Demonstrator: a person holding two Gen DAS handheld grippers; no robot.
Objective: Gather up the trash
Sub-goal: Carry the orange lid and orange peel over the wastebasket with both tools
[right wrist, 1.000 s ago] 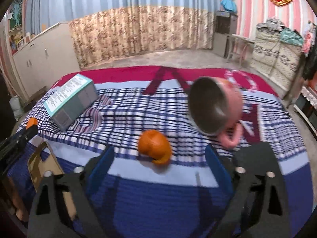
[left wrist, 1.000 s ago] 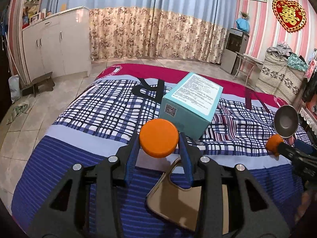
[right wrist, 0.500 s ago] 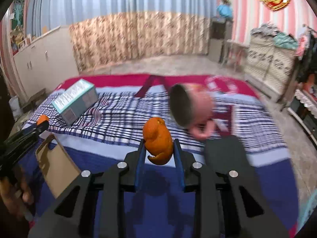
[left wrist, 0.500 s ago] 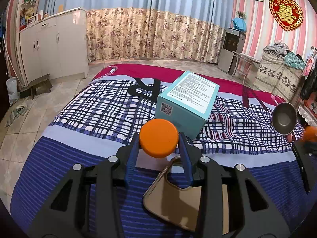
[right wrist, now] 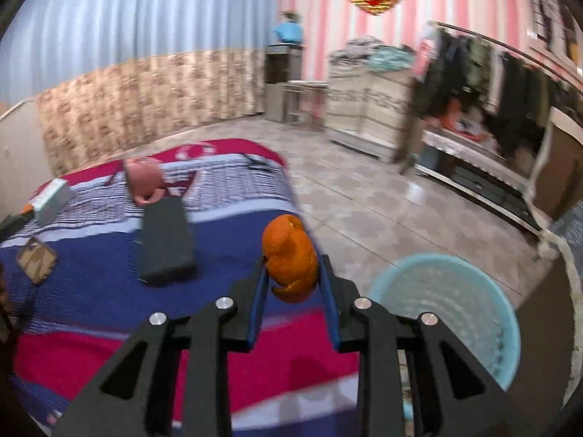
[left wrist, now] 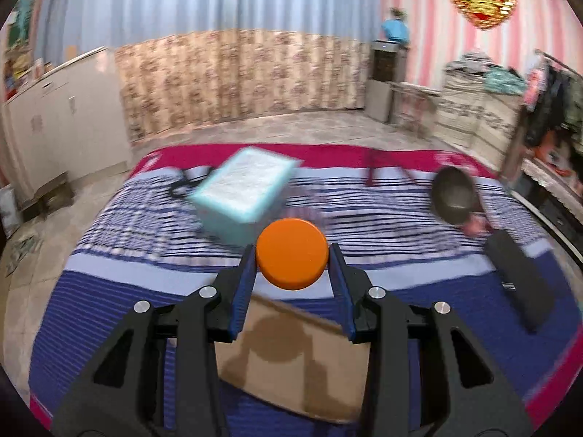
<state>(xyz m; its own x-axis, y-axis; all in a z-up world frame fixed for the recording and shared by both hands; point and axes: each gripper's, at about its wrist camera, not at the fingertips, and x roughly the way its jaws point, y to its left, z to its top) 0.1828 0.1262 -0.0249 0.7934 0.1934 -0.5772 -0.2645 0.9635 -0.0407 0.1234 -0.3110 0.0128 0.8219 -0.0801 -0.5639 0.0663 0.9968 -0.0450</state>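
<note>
R claw [right wrist: 293, 273] clamped on orange peel [right wrist: 291, 260], held off bed edge next to blue bin [right wrist: 448, 313], prob for dropping in. L claw [left wrist: 291, 267] grips orange cap [left wrist: 291, 253] over bed [left wrist: 109, 302], above cardboard [left wrist: 291, 357].

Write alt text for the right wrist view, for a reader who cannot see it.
The right gripper is shut on a piece of orange peel, held above the edge of a bed near a light blue basket on the tiled floor. Farther back on the bed lie a black case, a pink mug and a teal box.
</note>
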